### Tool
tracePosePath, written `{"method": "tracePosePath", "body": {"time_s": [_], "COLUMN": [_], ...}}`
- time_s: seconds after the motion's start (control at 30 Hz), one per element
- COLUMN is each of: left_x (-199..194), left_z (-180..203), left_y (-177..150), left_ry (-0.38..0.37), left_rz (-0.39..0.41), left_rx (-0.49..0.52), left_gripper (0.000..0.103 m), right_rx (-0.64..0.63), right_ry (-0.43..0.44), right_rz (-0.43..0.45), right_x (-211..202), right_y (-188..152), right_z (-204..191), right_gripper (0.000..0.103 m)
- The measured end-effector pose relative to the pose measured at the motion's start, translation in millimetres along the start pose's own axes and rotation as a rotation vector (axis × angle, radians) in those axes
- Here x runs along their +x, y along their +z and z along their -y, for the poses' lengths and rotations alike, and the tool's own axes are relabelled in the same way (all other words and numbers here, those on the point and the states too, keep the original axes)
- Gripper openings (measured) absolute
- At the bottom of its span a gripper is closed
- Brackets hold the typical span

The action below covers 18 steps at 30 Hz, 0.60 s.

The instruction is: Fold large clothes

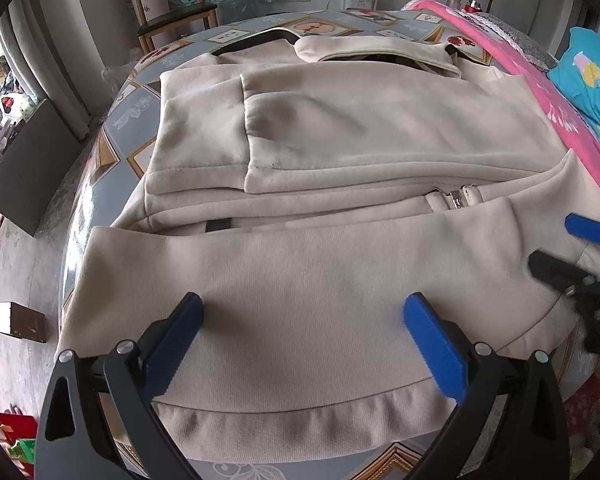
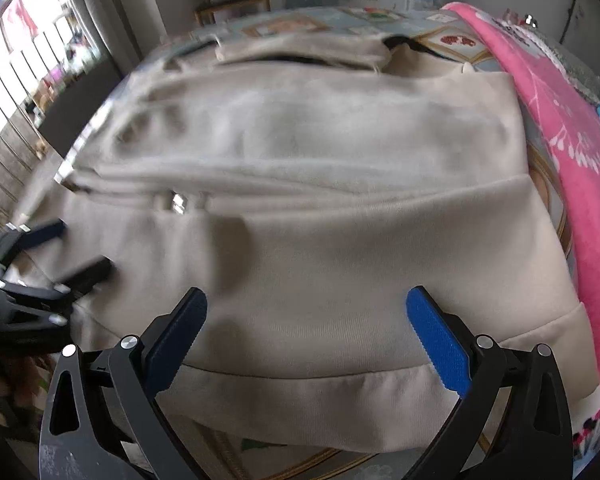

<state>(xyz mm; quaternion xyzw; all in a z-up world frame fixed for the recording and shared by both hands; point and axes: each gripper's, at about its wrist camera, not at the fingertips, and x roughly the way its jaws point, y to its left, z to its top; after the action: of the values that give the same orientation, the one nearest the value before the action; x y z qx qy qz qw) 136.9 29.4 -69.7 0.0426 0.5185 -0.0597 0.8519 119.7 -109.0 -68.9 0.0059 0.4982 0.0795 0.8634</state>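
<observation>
A large beige zip-up jacket lies flat on a patterned table, sleeves folded across its body, collar at the far end, hem toward me. A metal zipper pull shows mid-garment. My left gripper hovers open over the hem's left half, nothing between its blue pads. In the left wrist view the right gripper appears at the right edge, open over the cloth. From the right wrist view, the jacket fills the frame, my right gripper is open above the hem, and the left gripper sits open at the left.
A pink cloth and a blue cushion lie along the table's right side. A wooden chair stands beyond the far edge, a dark cabinet at the left. A small box rests on the floor.
</observation>
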Motion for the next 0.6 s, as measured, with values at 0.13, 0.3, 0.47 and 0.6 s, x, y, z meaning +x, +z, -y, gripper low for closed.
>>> {"method": "tracePosePath", "body": {"time_s": [0.13, 0.3, 0.47, 0.6], "left_x": [0.3, -1.8, -28.4, -56.8], "left_z": [0.0, -3.1, -16.7, -35.6], "left_y": [-0.6, 0.1, -6.4, -19.9], "left_ry": [-0.001, -0.014, -0.033, -0.015], "left_rz": [0.004, 0.004, 0.090, 0.180], "left_rx": [-0.002, -0.010, -0.054, -0.079], "left_gripper": [0.099, 0.099, 0.099, 0.099], "right_rx": [-0.013, -0.043, -0.050, -0.048], "right_ry": [-0.027, -0.042, -0.034, 0.017], "right_rz": [0.026, -0.016, -0.004, 0.020], "right_x": [-1.5, 18.1, 16.2, 6.8], "right_y": [4.5, -1.0, -4.4, -4.6], "right_z": [-1.1, -2.1, -1.5, -3.5], "right_gripper": [0.097, 0.097, 0.097, 0.097]}}
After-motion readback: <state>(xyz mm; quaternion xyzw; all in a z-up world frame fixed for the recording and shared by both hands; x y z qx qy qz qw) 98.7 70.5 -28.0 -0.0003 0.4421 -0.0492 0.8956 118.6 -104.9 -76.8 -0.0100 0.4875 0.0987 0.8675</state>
